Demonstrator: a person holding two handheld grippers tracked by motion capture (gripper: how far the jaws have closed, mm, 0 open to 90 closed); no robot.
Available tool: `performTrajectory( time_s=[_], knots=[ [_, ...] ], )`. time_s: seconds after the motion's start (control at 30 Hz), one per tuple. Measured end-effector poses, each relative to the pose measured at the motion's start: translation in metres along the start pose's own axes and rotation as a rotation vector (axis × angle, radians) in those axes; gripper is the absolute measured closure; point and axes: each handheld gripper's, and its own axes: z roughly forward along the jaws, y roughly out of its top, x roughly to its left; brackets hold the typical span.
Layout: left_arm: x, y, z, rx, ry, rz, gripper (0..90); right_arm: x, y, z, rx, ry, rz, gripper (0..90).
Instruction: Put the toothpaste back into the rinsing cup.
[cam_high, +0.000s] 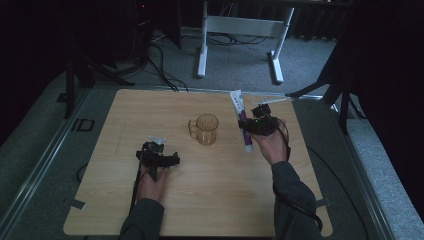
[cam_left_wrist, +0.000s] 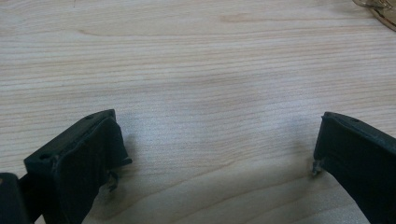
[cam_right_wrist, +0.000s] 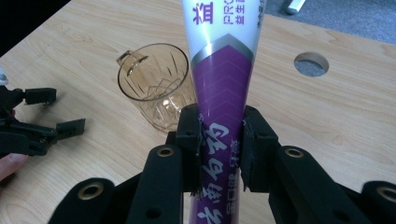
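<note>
Your left tongs (cam_high: 158, 148) rest low over the tabletop (cam_high: 120, 200), left of the middle and nearer the front edge, with the jaws spread wide and nothing but bare wood between them. They play no part in the work for now and can stay where they are.

In the middle of the tabletop stands the cup (cam_high: 206, 129), a clear amber one with a handle, upright and empty as far as the pictures tell.

Just right of it, toward the right edge, your right tongs (cam_right_wrist: 219, 140) are clamped on the toothpaste tube (cam_right_wrist: 223, 88). The pads press on its purple lower part from both sides, and the white flat end points away from you toward the far edge. In the high view the tube (cam_high: 243, 125) lies slanted beside the cup; whether it is lifted clear of the wood or resting on it, I cannot tell.

So you are at the grasp, with the carry to come. The likely next move is to raise the tube, swing it left over the cup's rim and stand it inside. Keep the grip firm, since the tube is soft and smooth, and come down gently so the cup does not tip.
</note>
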Motion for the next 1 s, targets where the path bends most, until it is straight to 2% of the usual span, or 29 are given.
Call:
performTrajectory(
  time_s=[1.0],
  knots=[
    [0.000, 0.000, 0.000, -0.002, 0.001, 0.000, 0.3, 0.014, 0.021, 0.003, -0.098, 0.034, -0.028, 72.7]
  ],
)
